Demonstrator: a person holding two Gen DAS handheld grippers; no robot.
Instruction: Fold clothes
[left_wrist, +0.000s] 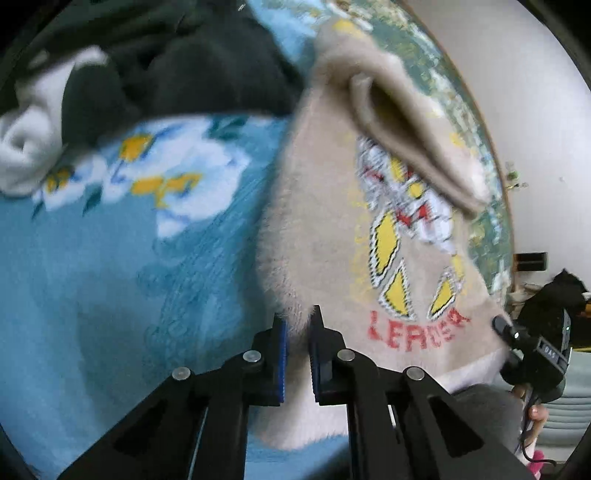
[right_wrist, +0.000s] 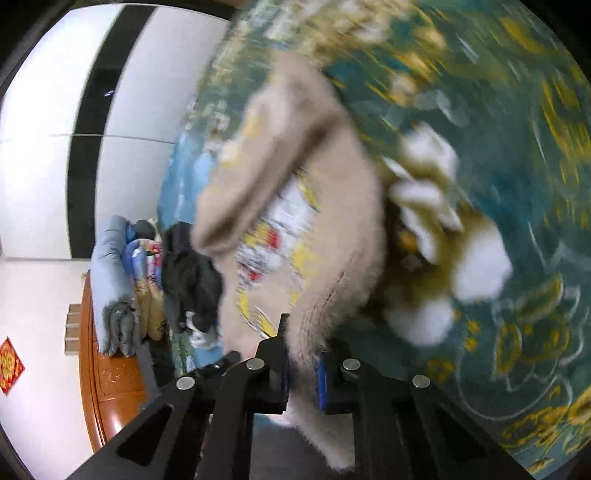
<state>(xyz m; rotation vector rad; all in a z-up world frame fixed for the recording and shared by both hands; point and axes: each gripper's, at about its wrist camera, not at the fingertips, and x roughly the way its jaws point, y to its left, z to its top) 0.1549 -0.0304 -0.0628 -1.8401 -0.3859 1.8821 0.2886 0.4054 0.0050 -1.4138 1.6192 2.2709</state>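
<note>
A fuzzy beige sweater (left_wrist: 332, 236) with a yellow, white and red print and red lettering hangs stretched over the blue flowered blanket (left_wrist: 110, 258). One sleeve (left_wrist: 399, 140) flops across its front. My left gripper (left_wrist: 298, 325) is shut on the sweater's left bottom edge. In the left wrist view, the right gripper (left_wrist: 517, 336) holds the opposite corner, a hand under it. In the right wrist view the same sweater (right_wrist: 314, 221) is blurred, and my right gripper (right_wrist: 303, 354) is shut on its hem, fabric bunched between the blue pads (right_wrist: 321, 380).
A pile of dark and white clothes (left_wrist: 147, 66) lies at the far left of the bed. A green and gold flowered cover (right_wrist: 498, 184) lies under the sweater. Folded quilts (right_wrist: 122, 280) and dark garments (right_wrist: 192, 280) sit by a wooden headboard (right_wrist: 107, 387) against white walls.
</note>
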